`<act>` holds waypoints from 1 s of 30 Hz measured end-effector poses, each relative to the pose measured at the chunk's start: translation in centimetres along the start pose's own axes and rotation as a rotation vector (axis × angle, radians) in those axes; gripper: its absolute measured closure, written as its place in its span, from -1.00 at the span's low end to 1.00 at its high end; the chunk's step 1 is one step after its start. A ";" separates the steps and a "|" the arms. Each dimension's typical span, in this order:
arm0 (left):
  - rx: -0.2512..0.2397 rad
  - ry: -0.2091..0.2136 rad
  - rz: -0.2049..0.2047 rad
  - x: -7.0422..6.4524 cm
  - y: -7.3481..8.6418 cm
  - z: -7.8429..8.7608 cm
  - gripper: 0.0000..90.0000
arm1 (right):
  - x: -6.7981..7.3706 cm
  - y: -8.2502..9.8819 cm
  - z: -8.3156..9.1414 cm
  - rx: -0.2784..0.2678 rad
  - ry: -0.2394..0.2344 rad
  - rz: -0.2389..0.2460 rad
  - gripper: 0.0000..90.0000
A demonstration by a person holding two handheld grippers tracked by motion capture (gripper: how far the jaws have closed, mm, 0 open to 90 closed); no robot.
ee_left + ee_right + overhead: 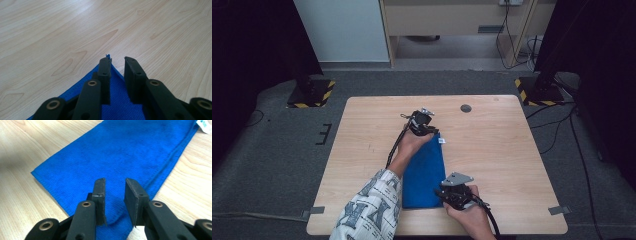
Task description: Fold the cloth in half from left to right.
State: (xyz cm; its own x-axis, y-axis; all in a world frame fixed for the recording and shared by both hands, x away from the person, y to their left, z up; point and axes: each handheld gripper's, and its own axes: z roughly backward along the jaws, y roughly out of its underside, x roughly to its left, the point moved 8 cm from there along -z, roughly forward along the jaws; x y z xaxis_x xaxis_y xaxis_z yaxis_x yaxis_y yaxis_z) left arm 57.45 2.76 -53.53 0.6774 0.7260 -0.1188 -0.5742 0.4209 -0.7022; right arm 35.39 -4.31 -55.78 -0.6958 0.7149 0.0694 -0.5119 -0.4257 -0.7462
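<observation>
Both tools' jaws stand slightly apart, gripping nothing: the left tool (pixel 117 60) over the far corner of the folded blue cloth (pixel 424 170), the right tool (pixel 115 181) over its near end, flat on the surface (pixel 502 145).

A pale wooden rectangular counter (pixel 492 150) is standing on grey carpeted floor (pixel 277 150). A round dark grommet hole (pixel 466 108) is sitting near the counter's 12 o'clock edge. Black-and-yellow striped stand bases (pixel 311 93) are resting at 10 and 2 o'clock. Grey tape strips (pixel 313 210) are sticking at the near corners. Black cables (pixel 562 125) are trailing at 3 o'clock.
</observation>
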 end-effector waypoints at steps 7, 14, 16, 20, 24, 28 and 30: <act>-0.014 -0.031 -0.044 0.3 0.1 1.5 0.40 | -1.6 -0.8 0.1 -0.008 0.023 -0.016 0.57; -0.035 -0.041 -0.069 0.4 0.4 3.4 0.22 | -3.7 -2.1 -0.9 -0.001 0.042 -0.028 0.47; -0.039 -0.044 -0.075 0.6 0.7 3.9 0.13 | -4.2 -2.5 -1.4 0.000 0.039 -0.034 0.44; -0.040 -0.051 -0.083 1.1 1.5 4.8 0.03 | -4.9 -3.2 -2.3 0.015 0.044 -0.028 0.36; -0.053 -0.059 -0.067 1.9 2.3 5.7 -0.06 | -5.6 -4.1 -3.0 0.023 0.051 -0.020 0.28; -0.050 -0.073 -0.068 2.6 3.0 6.4 -0.16 | -6.7 -5.2 -3.2 0.020 0.063 -0.018 0.21; -0.050 -0.077 -0.069 2.9 3.2 6.8 -0.22 | -7.3 -5.7 -3.2 0.022 0.061 -0.034 0.17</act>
State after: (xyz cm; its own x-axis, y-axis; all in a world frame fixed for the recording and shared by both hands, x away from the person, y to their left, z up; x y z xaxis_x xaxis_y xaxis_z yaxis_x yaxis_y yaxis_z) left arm 54.43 9.92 -51.38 0.6760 0.7367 -0.0157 -0.5027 0.4454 -0.7409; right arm 45.02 -5.28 -54.13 -0.6462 0.7613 0.0535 -0.5459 -0.4121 -0.7295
